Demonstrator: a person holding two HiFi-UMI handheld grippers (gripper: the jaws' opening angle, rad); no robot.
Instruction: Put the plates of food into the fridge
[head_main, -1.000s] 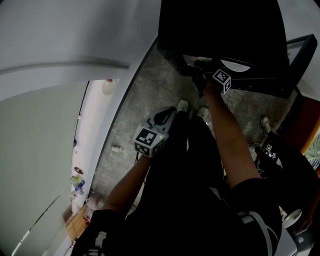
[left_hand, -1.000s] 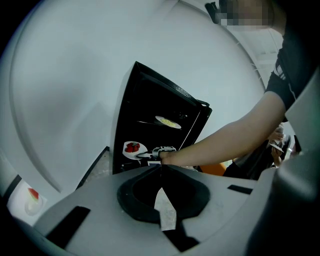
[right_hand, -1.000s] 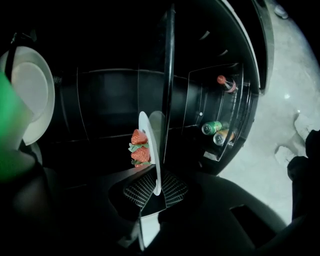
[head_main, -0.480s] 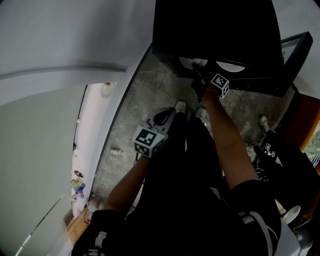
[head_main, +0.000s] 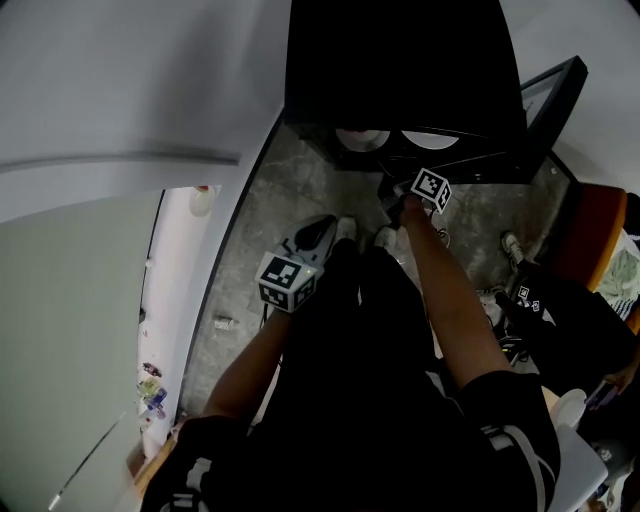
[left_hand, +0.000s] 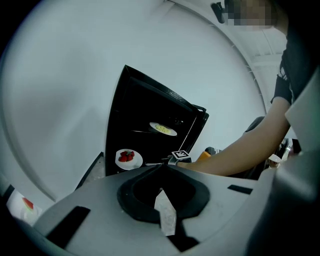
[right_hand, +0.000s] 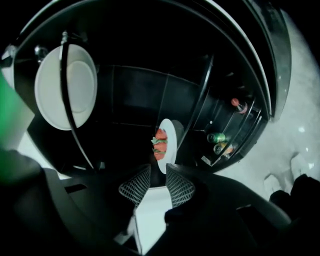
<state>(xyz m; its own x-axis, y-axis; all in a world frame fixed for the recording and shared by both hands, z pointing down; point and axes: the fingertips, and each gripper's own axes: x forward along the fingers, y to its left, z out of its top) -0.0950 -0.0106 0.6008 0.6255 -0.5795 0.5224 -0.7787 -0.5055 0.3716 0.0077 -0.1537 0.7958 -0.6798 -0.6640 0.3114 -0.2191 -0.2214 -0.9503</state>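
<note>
Biggest thing here is the black fridge, with its door swung open to the right over the grey stone floor. Compared with a second ago, the right arm has pulled back and up out of the opening. Both plates now show as pale ovals just inside, where before the hand was covering one of them. The left arm is pretty much where it was, down beside the person's legs.

The right tongs opened up and have just been closing in a bit. The mesh pads stand partly apart with nothing pinched between them. The strawberry plate sits on the lower shelf just past the tips. The left tongs are closed tip to tip and hold nothing.

The plate of yellow food is on the shelf above, and from the right gripper view a wire shelf rod crosses in front of it. A second person stands off to the right of the door. Smallest bits are a can and a red-capped bottle in the door rack.
</note>
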